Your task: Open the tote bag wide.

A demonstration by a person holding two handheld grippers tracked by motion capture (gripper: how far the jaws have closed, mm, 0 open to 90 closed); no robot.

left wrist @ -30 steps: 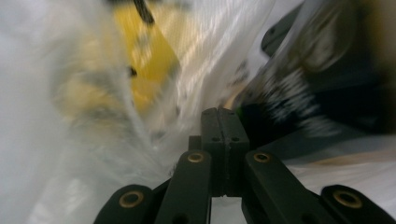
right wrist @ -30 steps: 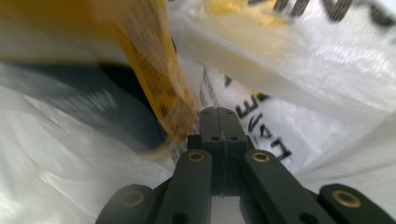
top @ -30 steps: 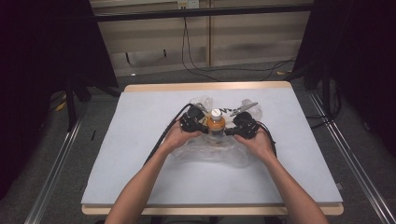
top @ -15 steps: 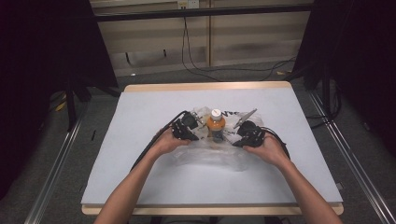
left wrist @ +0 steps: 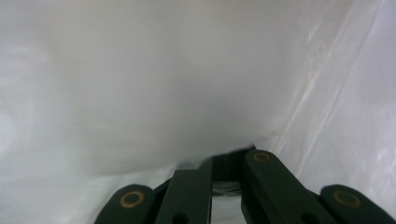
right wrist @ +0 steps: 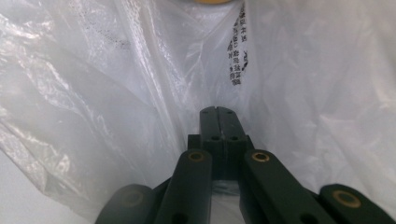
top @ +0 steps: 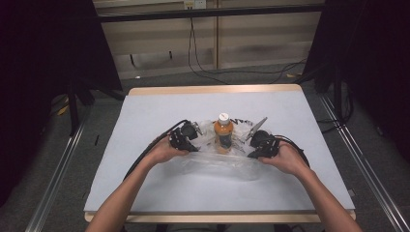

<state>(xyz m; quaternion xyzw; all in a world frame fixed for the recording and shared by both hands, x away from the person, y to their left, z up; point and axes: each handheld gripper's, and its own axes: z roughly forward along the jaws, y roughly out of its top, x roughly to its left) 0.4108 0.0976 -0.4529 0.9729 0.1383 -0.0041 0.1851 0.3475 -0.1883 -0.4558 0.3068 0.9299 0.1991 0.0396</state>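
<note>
Clear bag (right wrist: pixel 116 93) — print (right wrist: pixel 236 51) seemingly illegible.

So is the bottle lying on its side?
No, the bottle stands upright in the high view, white cap up, with the bag around it.

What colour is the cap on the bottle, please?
White; the cap tops the orange bottle, seen best in the high view.

Clear plastic bag (top: pixel 217 162) with black print, orange white-capped bottle (top: pixel 223 134), black claws.
</note>
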